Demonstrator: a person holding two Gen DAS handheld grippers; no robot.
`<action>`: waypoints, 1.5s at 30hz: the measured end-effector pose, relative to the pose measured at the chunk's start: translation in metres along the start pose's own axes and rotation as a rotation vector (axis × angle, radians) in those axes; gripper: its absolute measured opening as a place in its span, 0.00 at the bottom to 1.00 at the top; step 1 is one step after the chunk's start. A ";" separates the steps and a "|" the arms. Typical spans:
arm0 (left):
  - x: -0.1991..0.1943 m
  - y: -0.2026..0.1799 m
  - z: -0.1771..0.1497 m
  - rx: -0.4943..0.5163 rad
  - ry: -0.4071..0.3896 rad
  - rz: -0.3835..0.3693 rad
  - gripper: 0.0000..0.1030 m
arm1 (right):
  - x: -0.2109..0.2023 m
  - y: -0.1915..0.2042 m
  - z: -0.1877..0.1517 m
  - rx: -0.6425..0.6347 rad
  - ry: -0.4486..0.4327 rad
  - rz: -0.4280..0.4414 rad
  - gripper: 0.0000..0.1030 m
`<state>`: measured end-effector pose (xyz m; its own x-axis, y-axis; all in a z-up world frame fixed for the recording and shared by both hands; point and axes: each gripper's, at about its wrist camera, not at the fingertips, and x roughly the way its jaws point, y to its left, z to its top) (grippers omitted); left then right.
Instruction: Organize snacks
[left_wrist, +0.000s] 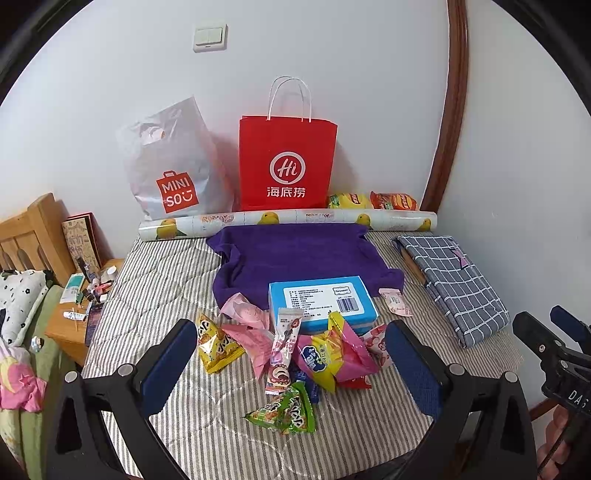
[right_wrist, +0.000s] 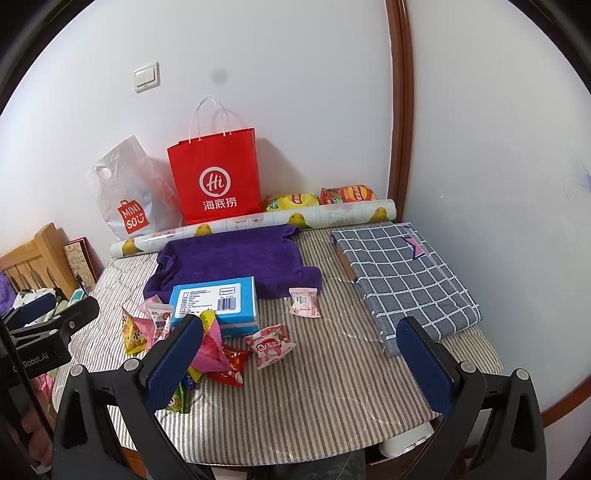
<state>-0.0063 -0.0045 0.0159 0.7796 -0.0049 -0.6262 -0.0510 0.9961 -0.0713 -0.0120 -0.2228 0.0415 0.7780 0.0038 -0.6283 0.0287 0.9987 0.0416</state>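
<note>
I have both the left gripper (left_wrist: 291, 363) and right gripper (right_wrist: 299, 354) with jaws spread and empty, nothing sorted yet, the snack packets (left_wrist: 295, 350) heaped at twelve o'clock below the blue box (left_wrist: 321, 299).

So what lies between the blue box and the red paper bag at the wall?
The purple towel, then the printed paper roll just before the red paper bag. The blue box rests on the towel's near edge. Both wrist views show it.
</note>
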 end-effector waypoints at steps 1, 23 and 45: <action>0.000 0.000 0.000 0.000 0.000 0.000 0.99 | 0.000 0.000 0.000 0.001 0.000 0.000 1.00; -0.005 0.000 0.000 0.005 -0.008 0.003 0.99 | -0.001 0.000 0.000 0.000 -0.002 0.001 1.00; -0.002 -0.003 -0.004 0.010 -0.006 0.000 0.99 | -0.004 0.005 -0.002 -0.008 -0.006 0.010 1.00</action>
<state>-0.0106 -0.0083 0.0144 0.7836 -0.0048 -0.6212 -0.0446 0.9970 -0.0640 -0.0160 -0.2176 0.0423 0.7821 0.0131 -0.6230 0.0159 0.9990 0.0410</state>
